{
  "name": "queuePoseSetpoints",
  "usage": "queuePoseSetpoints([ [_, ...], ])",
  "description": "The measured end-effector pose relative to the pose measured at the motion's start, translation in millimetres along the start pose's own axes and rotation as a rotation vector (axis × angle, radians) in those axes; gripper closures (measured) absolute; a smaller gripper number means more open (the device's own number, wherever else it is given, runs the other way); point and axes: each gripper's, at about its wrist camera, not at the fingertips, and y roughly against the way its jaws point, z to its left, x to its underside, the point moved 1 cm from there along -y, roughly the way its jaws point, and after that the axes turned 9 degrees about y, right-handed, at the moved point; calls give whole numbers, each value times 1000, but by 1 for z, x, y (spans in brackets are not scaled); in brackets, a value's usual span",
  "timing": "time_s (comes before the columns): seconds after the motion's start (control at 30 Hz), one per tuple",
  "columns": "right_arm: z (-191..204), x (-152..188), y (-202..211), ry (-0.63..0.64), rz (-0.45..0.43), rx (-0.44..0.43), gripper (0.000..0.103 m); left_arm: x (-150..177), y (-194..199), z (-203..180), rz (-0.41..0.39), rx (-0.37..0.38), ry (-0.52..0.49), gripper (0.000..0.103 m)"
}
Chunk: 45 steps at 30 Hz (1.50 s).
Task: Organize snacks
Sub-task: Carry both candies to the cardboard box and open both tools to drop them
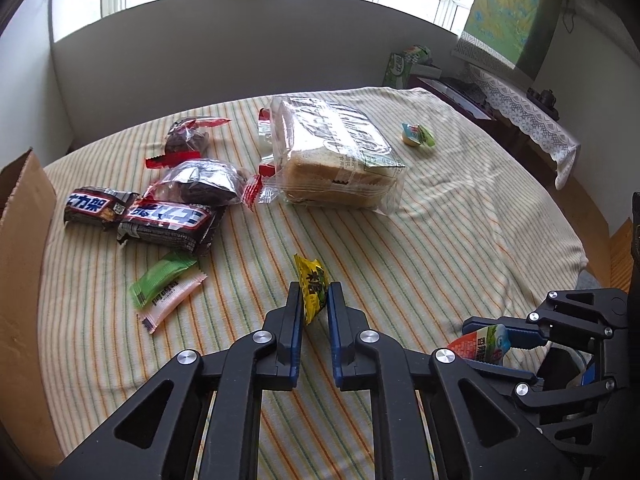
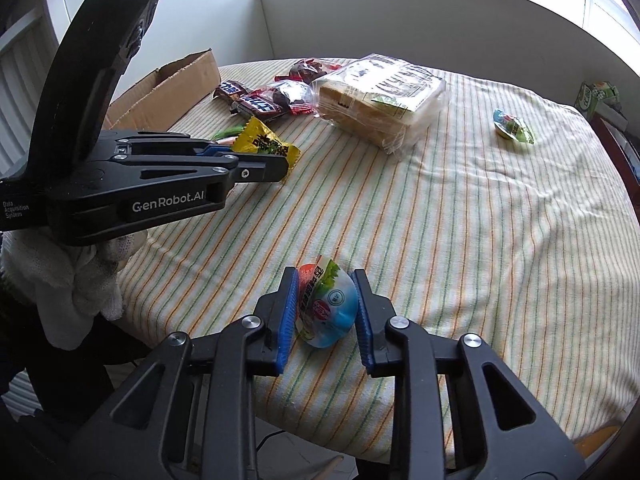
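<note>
My left gripper (image 1: pixel 314 294) is shut on a small yellow snack packet (image 1: pixel 311 286) and holds it above the striped tablecloth (image 1: pixel 440 232). It also shows in the right wrist view (image 2: pixel 266 146), held by the left gripper (image 2: pixel 276 160). My right gripper (image 2: pixel 326 280) is shut on a blue and white jelly cup (image 2: pixel 329 307) near the table's front edge. That cup shows in the left wrist view (image 1: pixel 486 345) at the lower right, in the right gripper (image 1: pixel 486 330). A second jelly cup (image 1: pixel 418 135) lies at the far right of the table.
A bag of sliced bread (image 1: pixel 340 156) lies in the middle. Left of it lie two dark cakes in clear wrappers (image 1: pixel 200 180), two chocolate bars (image 1: pixel 136 216), and green and pink candies (image 1: pixel 164 288). An open cardboard box (image 2: pixel 168 92) stands at the table's left edge.
</note>
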Motion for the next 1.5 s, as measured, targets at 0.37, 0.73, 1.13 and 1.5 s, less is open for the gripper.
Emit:
queuePoseSetpoints([
  [0.37, 9, -28, 17, 6, -67, -1, 76, -6, 45, 28, -111, -21, 70, 93],
  [0.73, 62, -115, 18, 146, -171, -58, 76, -6, 112, 86, -298, -146, 179, 93],
  [1.13, 141, -204, -32, 230, -160, -264, 76, 18, 143, 169, -270, -277, 301, 93],
  [1.5, 197, -231, -68, 320, -115, -320, 56, 26, 149, 201, -257, -282, 366, 92],
])
